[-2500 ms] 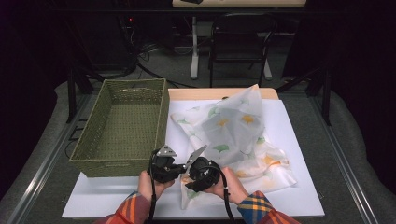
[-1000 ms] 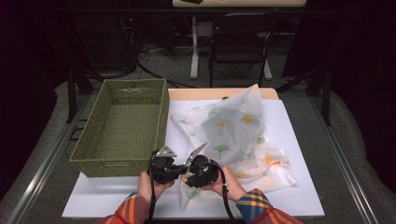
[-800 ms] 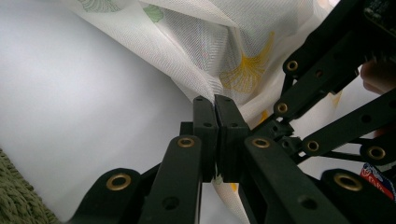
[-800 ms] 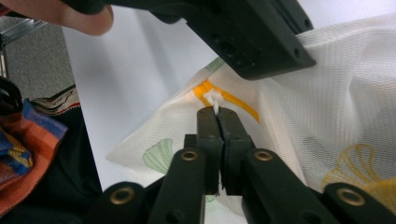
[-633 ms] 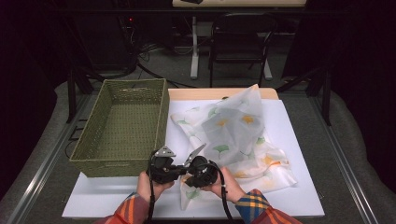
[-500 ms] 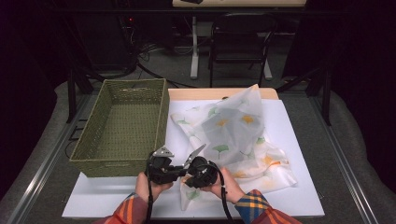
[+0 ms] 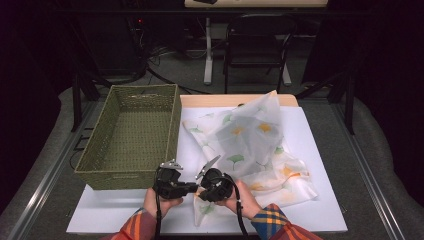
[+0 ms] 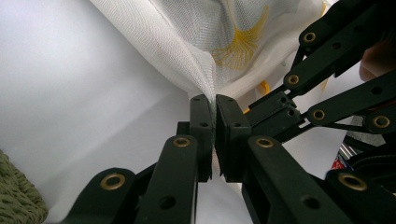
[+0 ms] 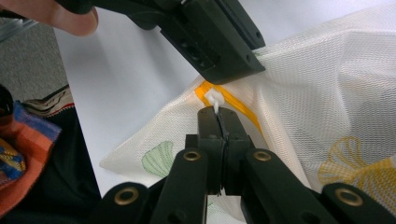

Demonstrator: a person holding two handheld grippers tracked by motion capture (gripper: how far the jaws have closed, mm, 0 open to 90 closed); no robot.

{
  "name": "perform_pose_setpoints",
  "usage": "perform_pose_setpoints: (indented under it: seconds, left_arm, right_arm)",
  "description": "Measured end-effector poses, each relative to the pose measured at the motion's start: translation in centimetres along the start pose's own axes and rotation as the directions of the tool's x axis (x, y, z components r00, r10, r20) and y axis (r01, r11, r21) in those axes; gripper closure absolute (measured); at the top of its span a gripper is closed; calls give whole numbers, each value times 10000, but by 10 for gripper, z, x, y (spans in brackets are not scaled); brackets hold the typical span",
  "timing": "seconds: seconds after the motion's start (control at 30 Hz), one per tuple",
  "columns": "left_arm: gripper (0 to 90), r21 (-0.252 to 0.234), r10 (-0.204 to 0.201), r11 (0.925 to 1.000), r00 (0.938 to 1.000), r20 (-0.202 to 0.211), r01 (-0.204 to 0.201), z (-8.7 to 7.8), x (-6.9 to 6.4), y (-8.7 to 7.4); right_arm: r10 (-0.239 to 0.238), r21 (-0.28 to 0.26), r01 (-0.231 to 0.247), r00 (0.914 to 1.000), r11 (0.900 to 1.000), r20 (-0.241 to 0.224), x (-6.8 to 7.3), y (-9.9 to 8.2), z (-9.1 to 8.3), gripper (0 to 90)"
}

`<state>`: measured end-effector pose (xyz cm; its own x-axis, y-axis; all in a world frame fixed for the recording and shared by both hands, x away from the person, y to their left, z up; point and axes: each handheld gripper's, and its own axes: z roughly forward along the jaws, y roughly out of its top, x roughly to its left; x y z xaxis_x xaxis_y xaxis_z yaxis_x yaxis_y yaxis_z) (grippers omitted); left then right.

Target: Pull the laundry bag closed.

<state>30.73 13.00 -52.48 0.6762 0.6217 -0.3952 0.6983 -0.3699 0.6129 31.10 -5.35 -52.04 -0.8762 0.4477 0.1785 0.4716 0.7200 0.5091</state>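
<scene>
A white mesh laundry bag (image 7: 255,145) printed with ginkgo leaves lies crumpled on the white sheet (image 7: 320,210) covering the desk, just right of a green woven basket (image 7: 132,135). At the bag's near corner both claws meet. The left claw (image 8: 214,100) is pressed together, pinching a fold of mesh; its jaws have just been closing. The right claw (image 9: 218,112) is clamped on the white zipper pull (image 9: 215,99) beside the yellow zipper tape (image 9: 233,103).

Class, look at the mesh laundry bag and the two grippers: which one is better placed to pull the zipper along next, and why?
The right gripper: its jaws are shut on the white zipper tab at the yellow zipper. The left gripper pinches the mesh bag fabric beside it, suited to holding the bag steady.
</scene>
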Motion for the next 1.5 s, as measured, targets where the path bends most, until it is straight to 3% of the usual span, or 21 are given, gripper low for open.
perform_pose_setpoints:
  seconds: [0.2, 0.47, 0.73, 1.07, 1.5]
  left_arm:
    - [882, -304, 174, 9994, 9998, -24, -175, -3, -2, 0]
    - [886, -329, 454, 9984, 9990, 39, -453, -5, -6, 2]
    - [885, -672, 494, 9965, 9988, 53, -490, -7, -9, 2]
    - [888, -486, 792, 9957, 9968, -51, -793, -8, -11, 3]
    - [893, -559, 734, 9957, 9972, -142, -741, -9, -12, 3]
  right_arm:
    - [147, -145, -148, 9999, 9998, -59, -1, -1, -2, 900]
    - [295, -270, -298, 9995, 9992, -145, -3, -3, -4, 900]
    - [396, -420, -404, 9990, 9983, -200, -4, -4, -7, 900]
    - [539, -461, -550, 9982, 9974, -255, -5, -5, -7, 900]
    - [729, -429, -735, 9972, 9964, -138, -7, -6, -8, 900]
